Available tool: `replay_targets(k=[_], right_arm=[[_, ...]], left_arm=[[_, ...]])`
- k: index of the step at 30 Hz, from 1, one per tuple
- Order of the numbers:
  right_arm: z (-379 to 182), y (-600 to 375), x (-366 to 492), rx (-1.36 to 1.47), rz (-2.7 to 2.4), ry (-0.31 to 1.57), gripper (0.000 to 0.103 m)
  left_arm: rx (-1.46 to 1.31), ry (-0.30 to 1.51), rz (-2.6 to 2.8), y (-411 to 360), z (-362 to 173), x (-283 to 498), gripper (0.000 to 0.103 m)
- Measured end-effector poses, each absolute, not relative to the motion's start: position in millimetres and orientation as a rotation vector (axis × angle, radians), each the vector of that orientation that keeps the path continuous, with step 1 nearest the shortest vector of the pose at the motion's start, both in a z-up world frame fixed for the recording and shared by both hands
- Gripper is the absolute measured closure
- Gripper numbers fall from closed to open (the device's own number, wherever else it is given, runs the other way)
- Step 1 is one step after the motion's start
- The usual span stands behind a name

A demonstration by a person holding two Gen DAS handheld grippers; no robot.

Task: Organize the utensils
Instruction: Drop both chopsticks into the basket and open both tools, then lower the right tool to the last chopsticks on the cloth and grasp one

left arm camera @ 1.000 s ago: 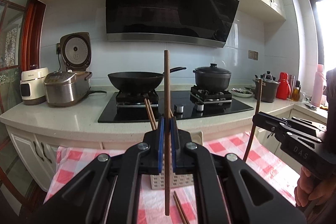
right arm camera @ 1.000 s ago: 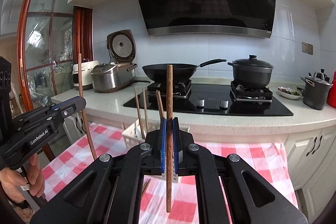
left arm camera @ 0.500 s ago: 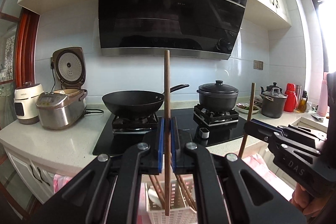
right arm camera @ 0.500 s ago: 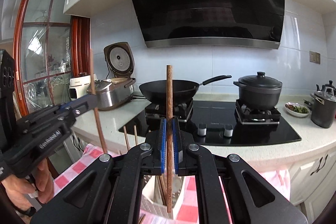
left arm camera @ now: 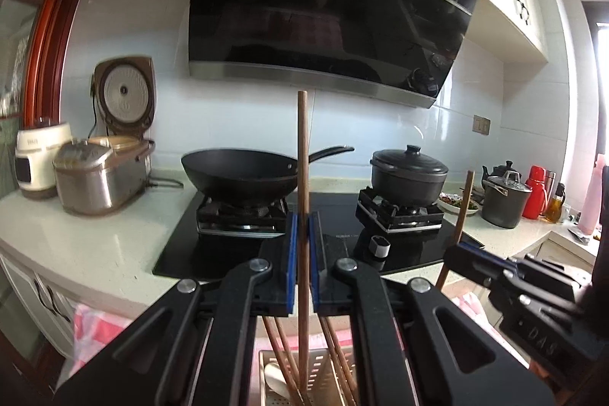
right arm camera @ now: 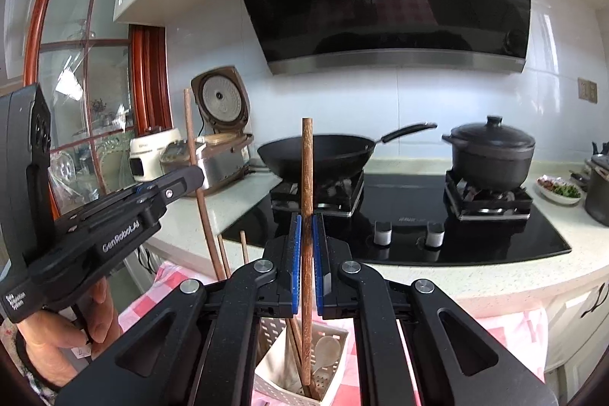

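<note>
My left gripper [left arm camera: 301, 238] is shut on a brown chopstick [left arm camera: 303, 158], held upright with its lower end inside the white perforated utensil basket [left arm camera: 316, 368]. My right gripper [right arm camera: 306, 242] is shut on another brown chopstick [right arm camera: 306, 170], also upright, its lower end down in the basket [right arm camera: 335, 364]. The basket holds several more chopsticks and a white spoon [right arm camera: 323, 349]. The left gripper [right arm camera: 182, 181] shows at the left of the right wrist view. The right gripper [left arm camera: 456, 253] shows at the right of the left wrist view.
The basket stands on a red-and-white checked cloth [right arm camera: 144, 295] in front of a counter. On the stove [right arm camera: 399, 215] sit a black wok [left arm camera: 239, 174] and a black pot [left arm camera: 409, 174]. A rice cooker [left arm camera: 99, 174] stands left; pots and bottles stand at the far right.
Both grippers have moved forward and down over the basket, and the chopsticks' lower ends now sit inside it. Both stay shut.
</note>
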State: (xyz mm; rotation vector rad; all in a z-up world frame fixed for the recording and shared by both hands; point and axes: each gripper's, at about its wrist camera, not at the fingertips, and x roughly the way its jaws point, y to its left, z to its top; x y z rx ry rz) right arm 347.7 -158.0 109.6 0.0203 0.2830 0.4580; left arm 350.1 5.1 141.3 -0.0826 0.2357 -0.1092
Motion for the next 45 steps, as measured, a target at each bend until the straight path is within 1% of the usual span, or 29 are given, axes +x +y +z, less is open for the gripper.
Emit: replay_targets(k=[7,11,15,16,18,20,21,22,26,28,29,31,32,34,35,36,37,38,45], right_arm=[[82.6,-145.6,364.4,-0.001,0.491,0.357,0.097],[62.9,-132.8,372.2,-0.066,0.496,0.42,0.097],[42.6,-127.1,384.4,-0.069,0.493,0.488,0.097],[38.6,-127.7,387.4,-0.056,0.486,0.496,0.095],[32.0,-129.5,393.8,-0.024,0.482,0.525,0.088],[27.9,-133.0,397.5,0.001,0.478,0.536,0.078],[26.9,-134.8,397.6,0.01,0.483,0.536,0.063],[26.7,-137.0,396.0,0.021,0.486,0.531,0.052],[31.6,-144.6,384.2,0.034,0.47,0.504,0.052],[34.7,-150.7,373.4,0.043,0.462,0.492,0.052],[35.9,-153.7,367.7,0.047,0.46,0.487,0.052],[36.9,-159.2,354.4,0.053,0.456,0.478,0.052],[36.2,-162.0,345.4,0.057,0.454,0.476,0.052],[31.7,-166.2,327.7,0.069,0.455,0.479,0.052],[28.5,-167.7,320.4,0.077,0.457,0.484,0.052],[23.6,-168.6,311.4,0.085,0.459,0.492,0.049],[18.1,-168.8,302.3,0.091,0.456,0.501,0.045],[12.4,-168.1,293.8,0.091,0.452,0.506,0.044],[-44.8,-159.8,249.1,0.108,0.438,0.602,0.044]], left_arm=[[-0.128,0.302,-0.126,12.7,104.8,369.6,0.097],[-0.128,0.361,-0.134,11.7,80.3,376.5,0.097],[-0.136,0.43,-0.131,10.4,54.8,380.8,0.097],[-0.135,0.445,-0.123,10.8,48.0,381.5,0.097],[-0.143,0.465,-0.119,13.8,38.6,381.6,0.096],[-0.148,0.468,-0.107,18.0,34.1,379.0,0.092],[-0.15,0.465,-0.106,19.5,33.3,376.7,0.086],[-0.153,0.461,-0.103,21.5,33.1,373.0,0.081],[-0.161,0.442,-0.078,29.6,36.8,350.2,0.073],[-0.172,0.42,-0.053,36.7,39.7,329.2,0.059],[-0.172,0.412,-0.043,38.5,40.2,321.5,0.054],[-0.155,0.386,0.006,43.9,38.9,295.6,0.035],[-0.142,0.377,0.027,45.8,36.9,282.7,0.031],[-0.123,0.37,0.058,48.8,31.8,261.8,0.015],[-0.115,0.368,0.076,50.3,27.7,250.8,0.012],[-0.105,0.368,0.093,51.3,21.5,237.8,0.006],[-0.096,0.372,0.104,51.5,15.0,227.0,0.005],[-0.092,0.376,0.11,51.3,10.2,220.1,0.005],[-0.095,0.457,0.117,53.1,-36.6,176.0,0.005]])
